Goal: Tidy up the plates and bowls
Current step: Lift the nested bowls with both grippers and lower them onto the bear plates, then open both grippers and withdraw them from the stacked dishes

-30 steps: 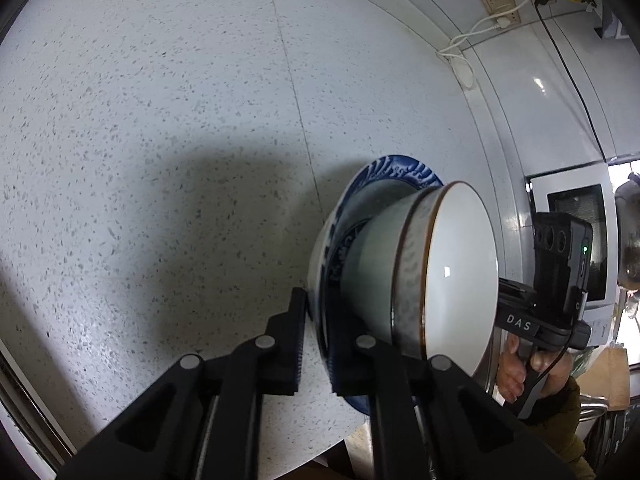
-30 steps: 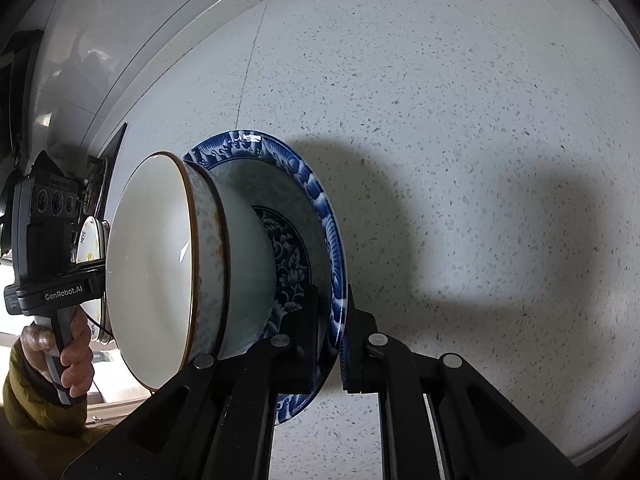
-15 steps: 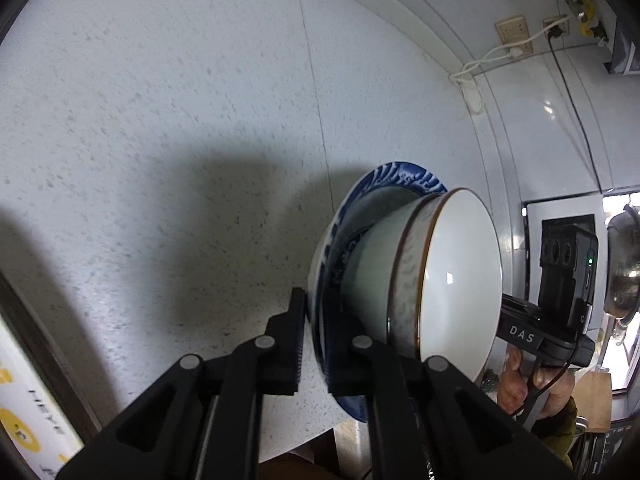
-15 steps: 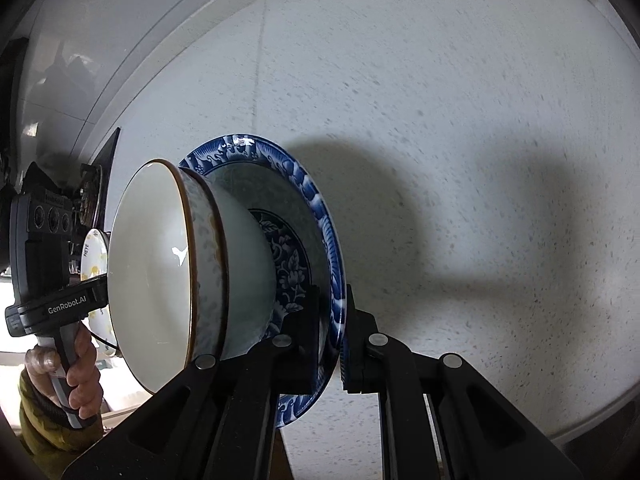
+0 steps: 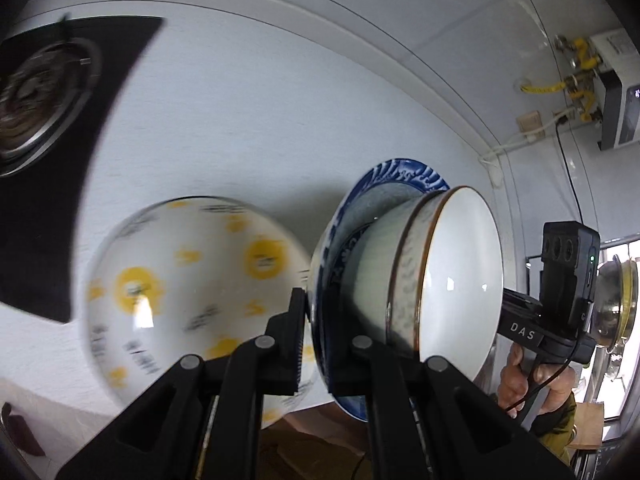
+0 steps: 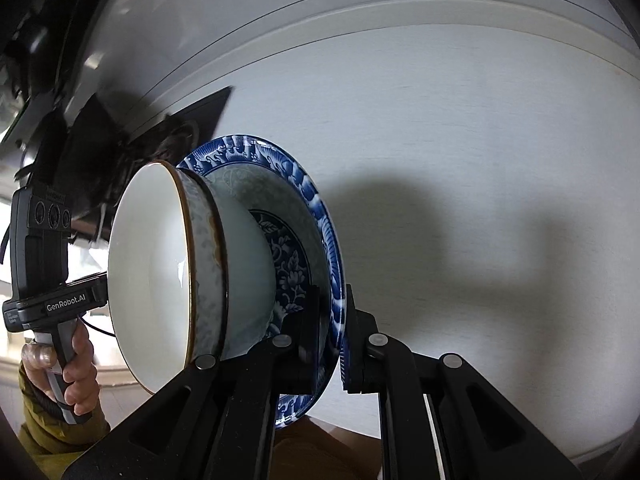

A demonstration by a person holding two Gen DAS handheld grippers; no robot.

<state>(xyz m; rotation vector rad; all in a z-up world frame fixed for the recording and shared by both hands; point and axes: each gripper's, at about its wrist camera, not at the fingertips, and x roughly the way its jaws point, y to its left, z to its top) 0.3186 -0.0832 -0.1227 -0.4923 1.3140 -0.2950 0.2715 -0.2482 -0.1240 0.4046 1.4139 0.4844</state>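
Note:
A blue-and-white patterned plate carries a white bowl with a brown rim. My left gripper is shut on the plate's rim on one side. My right gripper is shut on the plate's opposite rim, with the bowl resting on it. Plate and bowl are held in the air above the counter. A white plate with yellow spots lies on the counter below, blurred, left of the held plate.
A black gas stove with a burner sits at the left of the white speckled counter; it also shows in the right wrist view. A white backsplash runs behind. Wall sockets and gas pipes are at the right.
Both grippers have carried the plate and bowl sideways along the counter. The stove and the yellow-spotted plate have come into view. The grip has not changed.

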